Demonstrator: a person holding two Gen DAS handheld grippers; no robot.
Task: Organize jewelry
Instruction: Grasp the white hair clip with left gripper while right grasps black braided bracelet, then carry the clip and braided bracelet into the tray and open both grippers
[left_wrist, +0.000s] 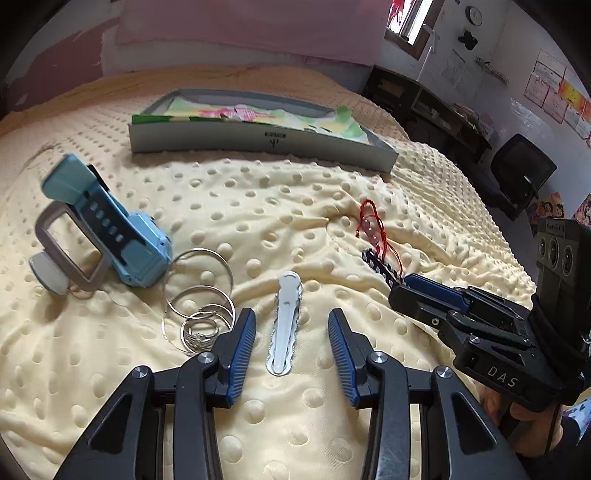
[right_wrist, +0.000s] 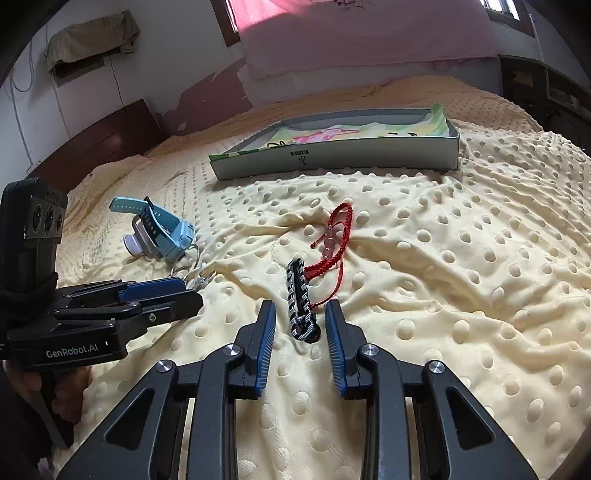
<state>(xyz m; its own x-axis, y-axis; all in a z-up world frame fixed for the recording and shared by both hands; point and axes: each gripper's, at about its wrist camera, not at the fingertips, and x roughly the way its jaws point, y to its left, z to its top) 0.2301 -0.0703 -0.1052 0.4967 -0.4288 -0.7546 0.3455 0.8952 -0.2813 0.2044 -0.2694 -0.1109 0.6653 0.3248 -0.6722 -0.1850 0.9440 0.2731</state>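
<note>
— Jewelry is seen where?
— A white hair clip (left_wrist: 285, 322) is framed low in the left wrist view between the parted left gripper (left_wrist: 291, 334). A black-and-white bracelet (right_wrist: 301, 301) is framed centrally between the parted right gripper (right_wrist: 300, 334), touching a red cord bracelet (right_wrist: 334, 240).
— And the box?
— A shallow box (right_wrist: 343, 157) is placed in the upper frame, on the blanket (right_wrist: 461, 295).

I see the blanket (left_wrist: 295, 206) as soft, matt cream cloth raised in rounded dots. The hair clip (left_wrist: 285, 325) looks like smooth, pale plastic or painted metal; I cannot tell which. The rings (left_wrist: 199, 295) are thin, glossy metal. The watch (left_wrist: 122, 236) has matt blue plastic. The red bracelet (right_wrist: 334, 240) is braided cord. The box (right_wrist: 343, 155) looks like matt cardboard, lined with printed paper.
</note>
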